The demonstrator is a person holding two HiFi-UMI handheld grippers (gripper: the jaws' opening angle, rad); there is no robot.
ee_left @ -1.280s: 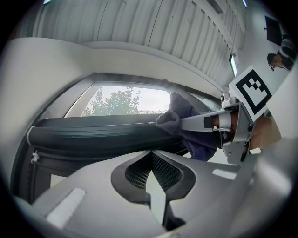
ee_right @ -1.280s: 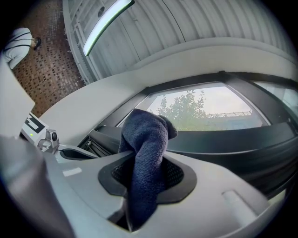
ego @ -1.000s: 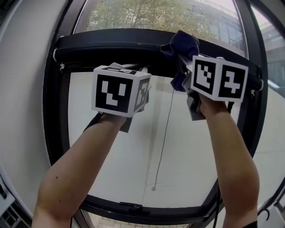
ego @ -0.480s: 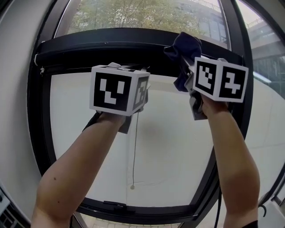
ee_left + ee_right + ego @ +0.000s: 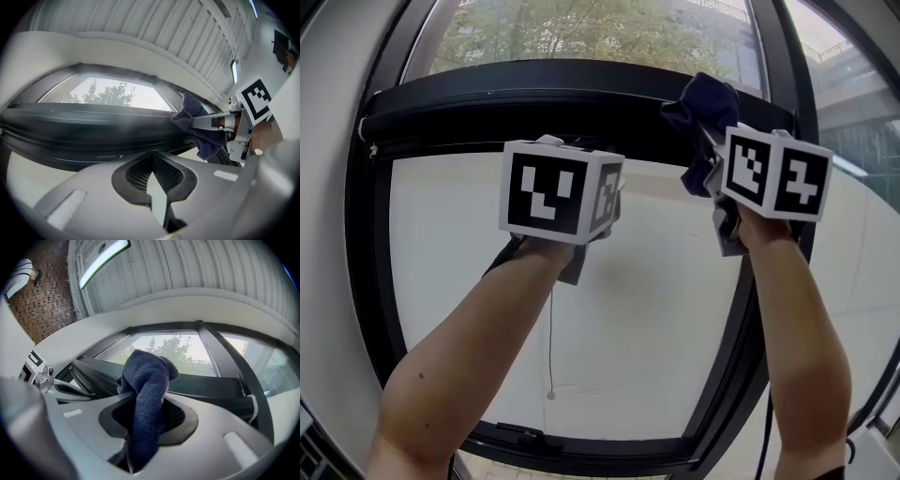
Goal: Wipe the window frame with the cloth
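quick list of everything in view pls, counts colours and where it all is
window frame: one, black, around the pane ahead
roller bar: one, black, across the window's upper part
blind: one, white, lowered below the bar
pull cord: one, thin and pale, hanging in front of the blind
cloth: one, dark blue, up by the bar's right part
trees: several, green, outside above the bar
strip light: one, white, on the ceiling
left gripper: one, grey with black-and-white cube, jaws together, empty
right gripper: one, same colours, jaws shut on the cloth
forearms: two, bare, reaching up from below
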